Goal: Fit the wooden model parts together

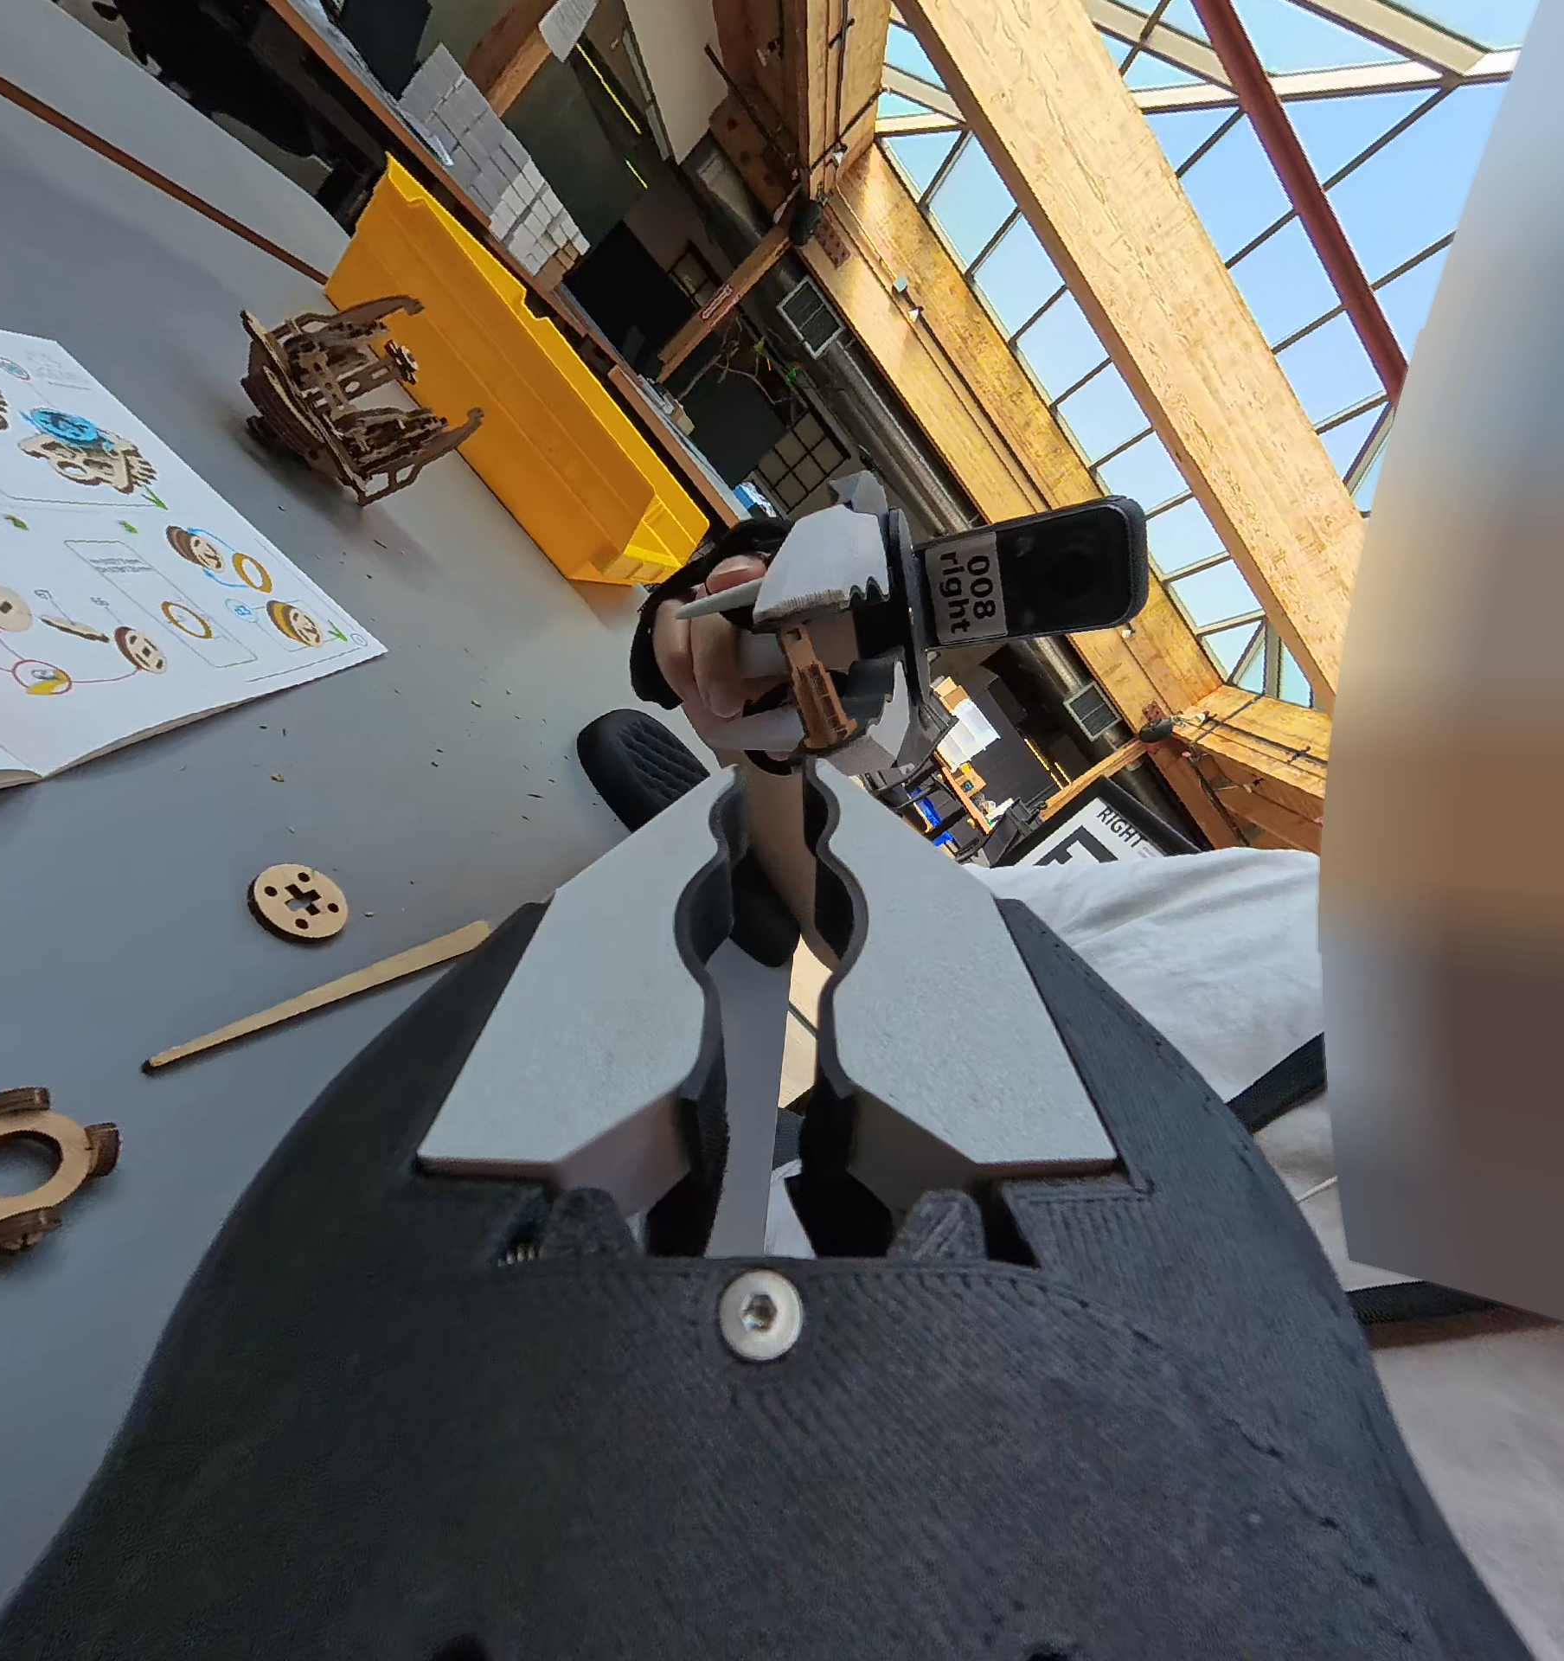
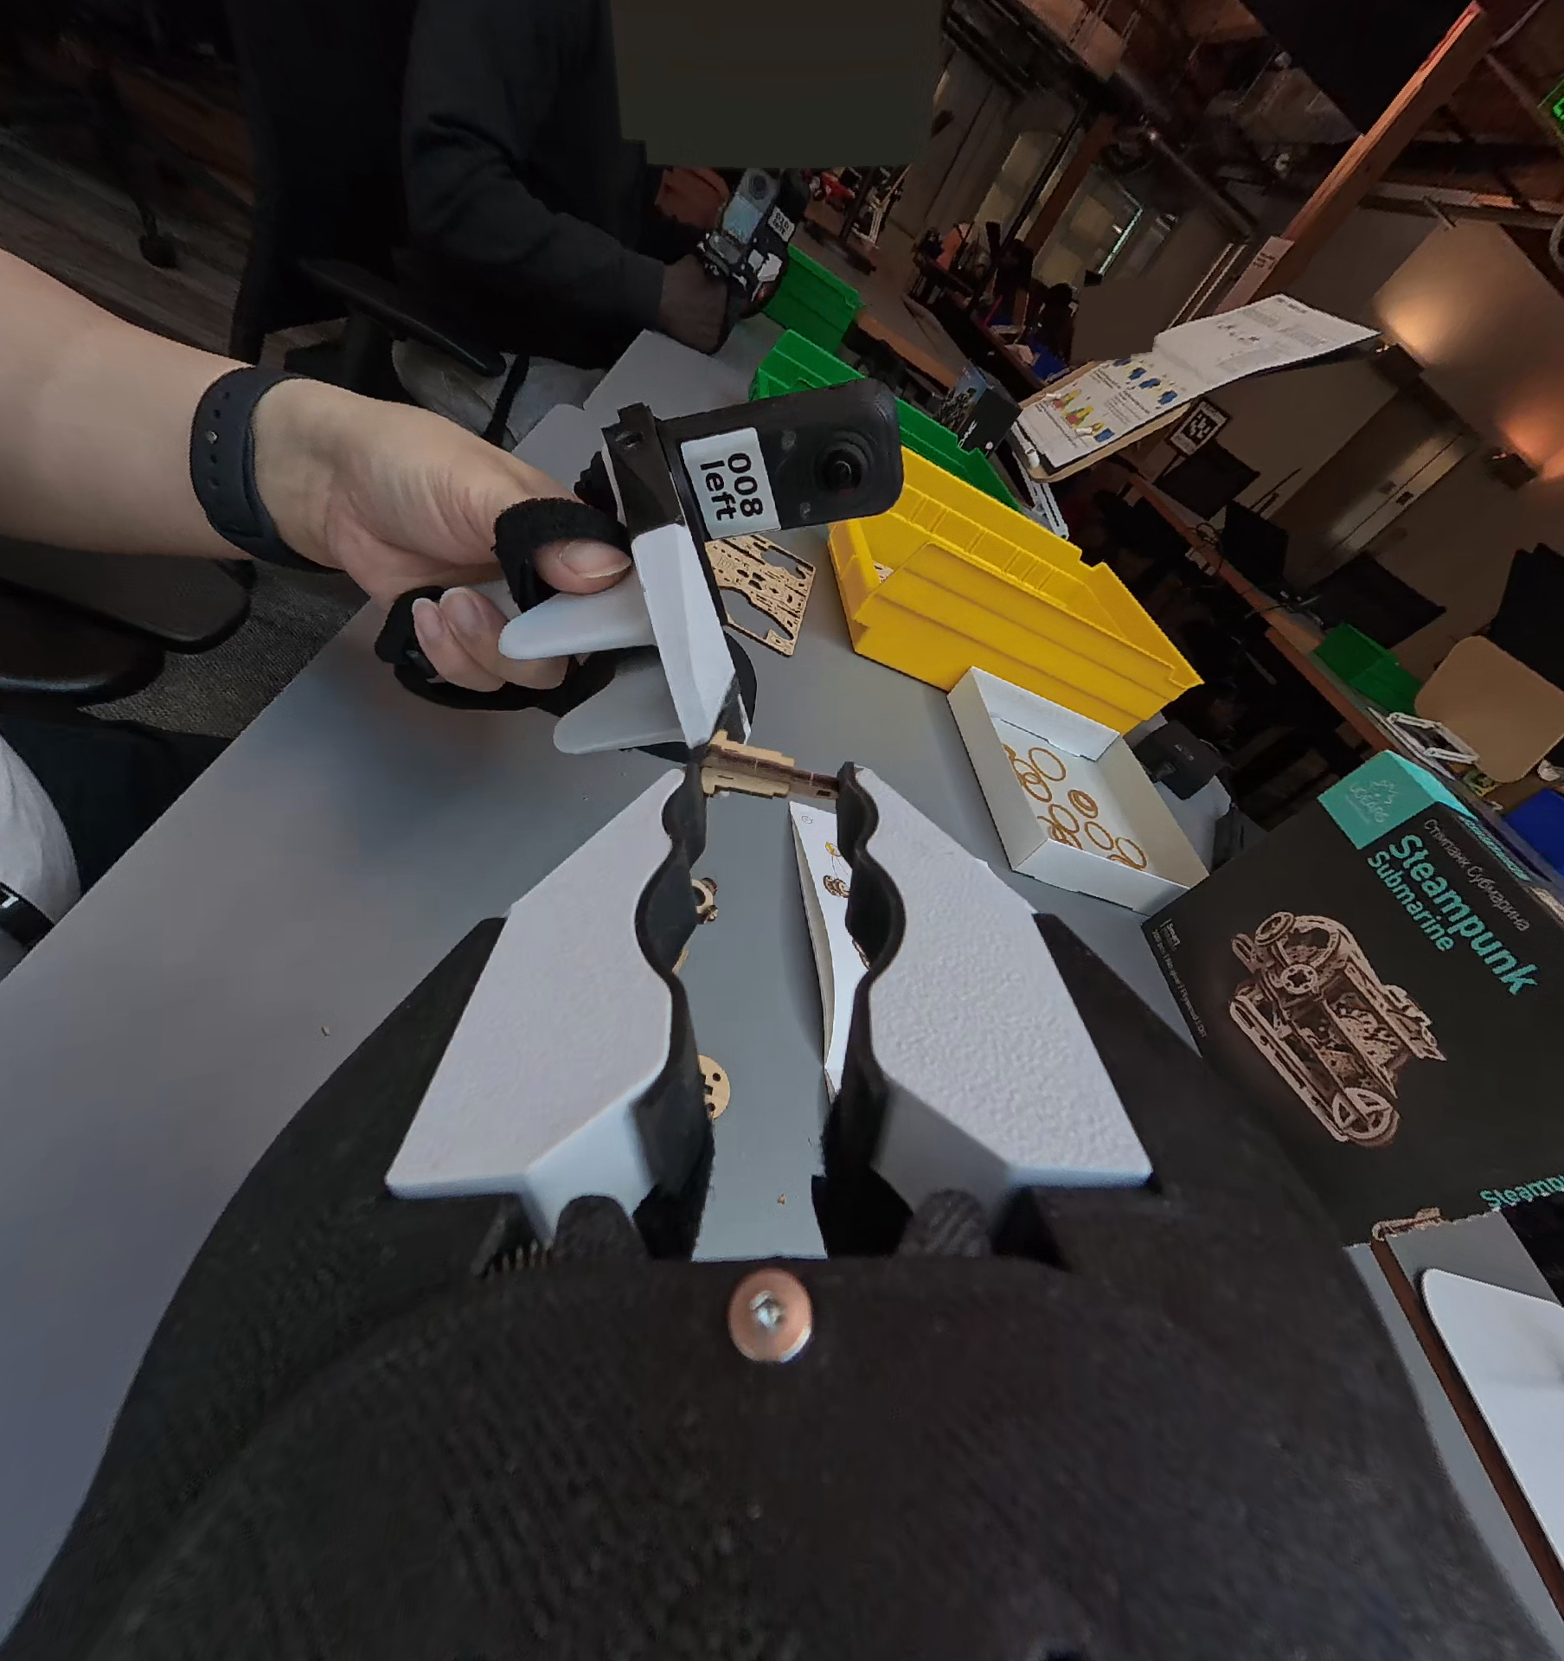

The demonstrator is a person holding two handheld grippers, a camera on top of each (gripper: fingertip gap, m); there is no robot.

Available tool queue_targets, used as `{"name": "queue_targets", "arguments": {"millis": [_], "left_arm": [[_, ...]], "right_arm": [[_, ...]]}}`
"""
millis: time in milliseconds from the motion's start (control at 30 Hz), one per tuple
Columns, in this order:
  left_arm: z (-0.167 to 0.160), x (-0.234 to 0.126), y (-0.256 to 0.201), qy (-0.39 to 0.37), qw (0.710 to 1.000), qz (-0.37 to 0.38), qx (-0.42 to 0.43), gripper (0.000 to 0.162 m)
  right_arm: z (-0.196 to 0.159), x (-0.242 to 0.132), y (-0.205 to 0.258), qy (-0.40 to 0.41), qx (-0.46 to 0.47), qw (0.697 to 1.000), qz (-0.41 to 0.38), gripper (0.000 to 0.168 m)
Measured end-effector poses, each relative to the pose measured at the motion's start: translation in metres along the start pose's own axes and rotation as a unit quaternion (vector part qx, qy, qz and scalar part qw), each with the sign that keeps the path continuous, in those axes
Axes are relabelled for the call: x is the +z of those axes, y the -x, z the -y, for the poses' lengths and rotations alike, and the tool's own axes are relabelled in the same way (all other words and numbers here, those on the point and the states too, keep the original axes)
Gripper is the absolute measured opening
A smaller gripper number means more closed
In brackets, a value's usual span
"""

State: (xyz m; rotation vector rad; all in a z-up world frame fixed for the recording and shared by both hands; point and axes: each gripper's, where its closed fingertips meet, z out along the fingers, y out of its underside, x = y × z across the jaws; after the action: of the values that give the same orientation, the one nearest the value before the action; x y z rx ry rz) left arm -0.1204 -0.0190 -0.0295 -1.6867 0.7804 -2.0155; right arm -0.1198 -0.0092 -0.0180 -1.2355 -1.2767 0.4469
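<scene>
A small wooden part (image 2: 765,777) is clamped crosswise between my right gripper's (image 2: 771,780) fingertips, held above the grey table (image 2: 221,944). In the left wrist view the same part (image 1: 816,697) sits in the right gripper (image 1: 819,683). My left gripper (image 1: 775,775) has only a narrow gap between its jaws and nothing in it. Its tips (image 2: 714,730) sit right at the part's left end; I cannot tell if they touch. On the table lie a wooden disc (image 1: 298,901), a ring assembly (image 1: 19,1168), a thin stick (image 1: 311,998) and a partly built model (image 1: 347,395).
An open instruction booklet (image 1: 131,575) lies at the left. A yellow bin (image 2: 1012,593), a white box of wooden rings (image 2: 1066,800), a black kit box (image 2: 1390,989) and a punched wooden sheet (image 2: 760,584) stand beyond. Another person (image 2: 491,180) sits across. Less than 4 cm separates the two grippers' tips. My left tips are roughly 12 centimetres from the wooden disc (image 1: 298,901). Both grippers' tips are roughly 30 centimetres from the partly built model (image 1: 347,395).
</scene>
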Motion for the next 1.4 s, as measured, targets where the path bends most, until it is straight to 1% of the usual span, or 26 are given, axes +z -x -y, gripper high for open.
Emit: {"name": "queue_targets", "arguments": {"millis": [133, 200, 300, 400, 500, 667, 833, 1000, 1167, 1400], "left_arm": [[0.001, 0.001, -0.003, -0.002, 1.000, 0.002, 0.004, 0.016], [0.000, 0.002, 0.000, -0.002, 1.000, 0.009, 0.004, 0.028], [-0.003, 0.005, 0.004, 0.001, 1.000, 0.014, -0.002, 0.033], [-0.006, 0.008, 0.011, 0.007, 1.000, 0.023, -0.008, 0.028], [-0.009, 0.009, 0.015, 0.011, 1.000, 0.023, -0.012, 0.015], [-0.016, 0.010, 0.022, 0.026, 0.999, 0.030, -0.015, 0.008], [-0.020, 0.009, 0.028, 0.037, 0.998, 0.045, -0.003, 0.008], [-0.022, 0.007, 0.027, 0.033, 0.999, 0.039, 0.005, 0.008], [-0.028, 0.003, 0.034, 0.043, 0.997, 0.060, 0.012, 0.008], [-0.027, 0.000, 0.037, 0.038, 0.998, 0.056, -0.009, 0.008]], "right_arm": [[-0.006, 0.002, 0.000, 0.010, -0.013, 1.000, -0.002, 0.028], [-0.009, 0.005, 0.002, 0.023, -0.025, 0.999, -0.004, 0.028], [-0.016, 0.010, 0.007, 0.049, -0.058, 0.997, -0.005, 0.029], [-0.021, 0.014, 0.013, 0.070, -0.089, 0.994, -0.002, 0.029], [-0.025, 0.017, 0.017, 0.085, -0.110, 0.990, -0.001, 0.029], [-0.032, 0.018, 0.018, 0.102, -0.122, 0.987, 0.000, 0.028], [-0.038, 0.020, 0.021, 0.109, -0.117, 0.987, 0.010, 0.028], [-0.037, 0.022, 0.024, 0.103, -0.107, 0.989, 0.017, 0.028], [-0.044, 0.026, 0.028, 0.112, -0.103, 0.988, 0.025, 0.028], [-0.046, 0.031, 0.028, 0.100, -0.087, 0.991, 0.022, 0.029]]}}
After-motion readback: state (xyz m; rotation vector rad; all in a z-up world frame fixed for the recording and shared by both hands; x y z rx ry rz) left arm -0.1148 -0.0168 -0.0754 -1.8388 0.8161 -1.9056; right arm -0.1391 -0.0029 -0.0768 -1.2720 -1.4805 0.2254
